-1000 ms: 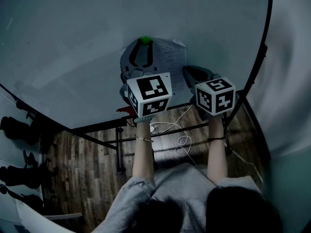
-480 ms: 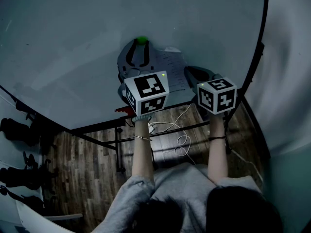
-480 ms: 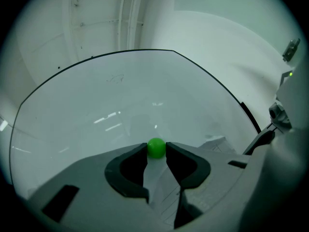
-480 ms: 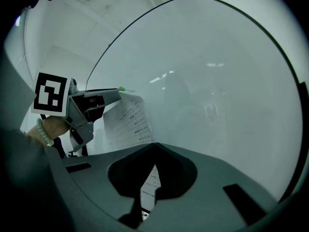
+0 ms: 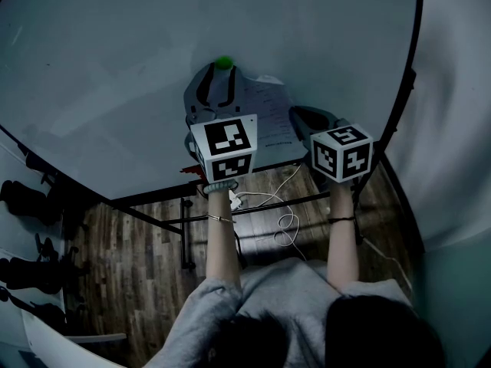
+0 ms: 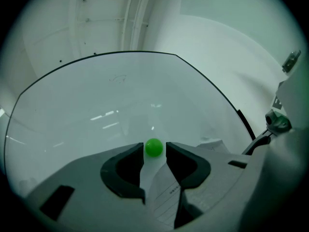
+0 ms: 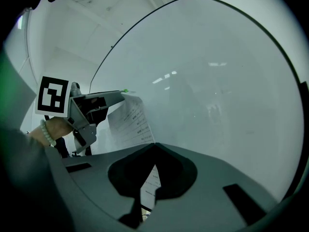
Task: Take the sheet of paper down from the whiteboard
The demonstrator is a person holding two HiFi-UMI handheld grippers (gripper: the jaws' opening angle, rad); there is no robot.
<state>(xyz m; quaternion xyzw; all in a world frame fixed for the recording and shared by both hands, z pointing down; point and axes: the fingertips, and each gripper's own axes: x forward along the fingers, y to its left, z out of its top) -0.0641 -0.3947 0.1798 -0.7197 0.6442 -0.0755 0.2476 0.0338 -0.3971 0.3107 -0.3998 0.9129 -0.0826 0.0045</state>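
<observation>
Left gripper [image 6: 155,151]: jaws spread, closely flanking the green magnet [image 5: 223,62] at the top of the sheet of paper [image 7: 130,120]. Right gripper [image 7: 154,144]: jaws pressed together on the sheet's edge. The sheet is held against the whiteboard [image 5: 115,67].

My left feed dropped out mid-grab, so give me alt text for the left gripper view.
The left gripper has its jaws apart around a green magnet on the whiteboard, apparently not yet pinching it. The sheet of paper hangs below the magnet.
</observation>
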